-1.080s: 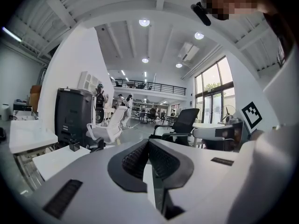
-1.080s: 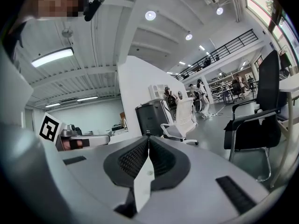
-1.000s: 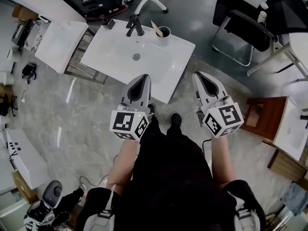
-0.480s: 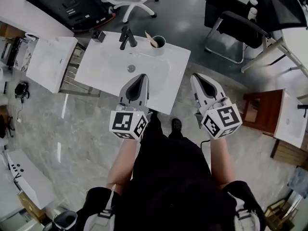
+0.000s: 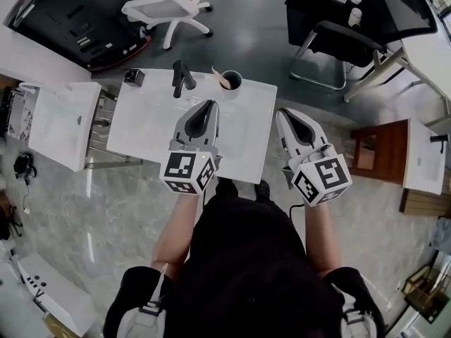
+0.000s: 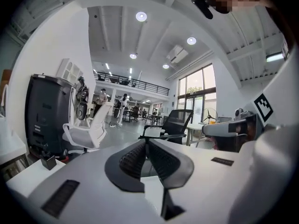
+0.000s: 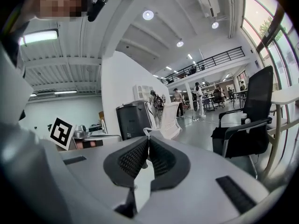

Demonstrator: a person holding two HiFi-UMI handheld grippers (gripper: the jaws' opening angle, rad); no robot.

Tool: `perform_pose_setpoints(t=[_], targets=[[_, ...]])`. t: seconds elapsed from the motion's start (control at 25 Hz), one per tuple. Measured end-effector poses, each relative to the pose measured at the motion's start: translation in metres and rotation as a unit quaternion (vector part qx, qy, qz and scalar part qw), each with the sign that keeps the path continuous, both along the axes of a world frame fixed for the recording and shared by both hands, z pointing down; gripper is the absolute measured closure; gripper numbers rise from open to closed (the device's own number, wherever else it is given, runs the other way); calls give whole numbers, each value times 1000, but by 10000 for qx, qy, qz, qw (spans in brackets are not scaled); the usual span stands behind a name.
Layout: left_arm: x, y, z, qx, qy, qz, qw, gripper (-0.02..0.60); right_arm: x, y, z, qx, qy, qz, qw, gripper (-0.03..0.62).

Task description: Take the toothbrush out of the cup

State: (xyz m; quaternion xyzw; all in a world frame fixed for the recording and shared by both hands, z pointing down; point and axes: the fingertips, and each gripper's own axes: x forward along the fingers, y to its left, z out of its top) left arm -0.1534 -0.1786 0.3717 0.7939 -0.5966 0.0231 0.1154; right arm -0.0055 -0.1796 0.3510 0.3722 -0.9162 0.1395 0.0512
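The cup (image 5: 232,80) stands at the far edge of a white sink top (image 5: 144,122), just to the right of a black faucet (image 5: 181,79). The toothbrush (image 5: 220,77) is in the cup, leaning so that its pale handle sticks out over the rim toward the faucet side. A small dark object (image 5: 134,77) sits on the same far edge, left of the faucet. The left gripper (image 5: 209,105) is held over the sink top with its tip pointing toward the far edge, short of the cup and apart from it. In the left gripper view its two ribbed black pads meet at the tips and nothing lies between them. The right gripper (image 5: 284,113) is held beside the right edge of the sink top, over the grey floor, pointing the same way and also apart from the cup. In the right gripper view its jaws are likewise pressed together and hold nothing. Neither gripper touches the cup or the toothbrush. Beyond the sink top a white office chair (image 5: 168,4) stands on the dark floor, and a black chair (image 5: 337,32) stands further to the right.
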Motion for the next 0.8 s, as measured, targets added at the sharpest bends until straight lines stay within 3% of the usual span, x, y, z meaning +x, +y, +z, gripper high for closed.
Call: perform_pose_setpoints(t=[0.44, 0.56, 0.8], targets=[[-23, -40, 39, -365, 190, 679, 9968, 559, -27, -6, 17, -191, 369, 596, 9974, 562], [-26, -50, 56, -544, 217, 787, 9952, 512, -31, -8, 25, -268, 472, 720, 9959, 562], [-26, -66, 86, -806, 211, 876, 9927, 484, -34, -8, 41, -543, 612, 927, 9923, 562]])
